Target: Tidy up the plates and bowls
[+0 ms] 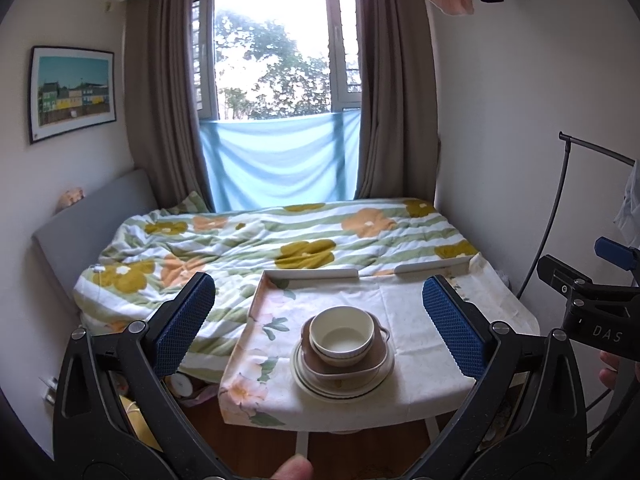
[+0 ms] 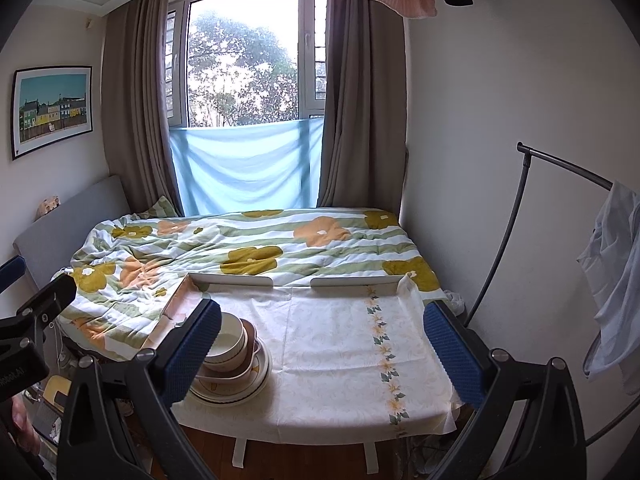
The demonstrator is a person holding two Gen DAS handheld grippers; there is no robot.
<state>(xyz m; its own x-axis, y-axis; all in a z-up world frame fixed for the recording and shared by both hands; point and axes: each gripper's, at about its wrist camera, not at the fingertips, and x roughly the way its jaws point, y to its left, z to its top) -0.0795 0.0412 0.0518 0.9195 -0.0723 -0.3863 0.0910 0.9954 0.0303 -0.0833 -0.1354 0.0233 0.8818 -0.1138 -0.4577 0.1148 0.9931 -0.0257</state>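
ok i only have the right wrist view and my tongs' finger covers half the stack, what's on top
Observer: A white bowl, fully visible from the left wrist and empty, sits upright in a brown square dish.
Operator: and under the dish
Observer: Cream plates with a dark rim line, at least two, lying flat.
Operator: left tongs doing anything
Observer: Left tongs are open and hold nothing. They are aimed at the bowl and not touching it.
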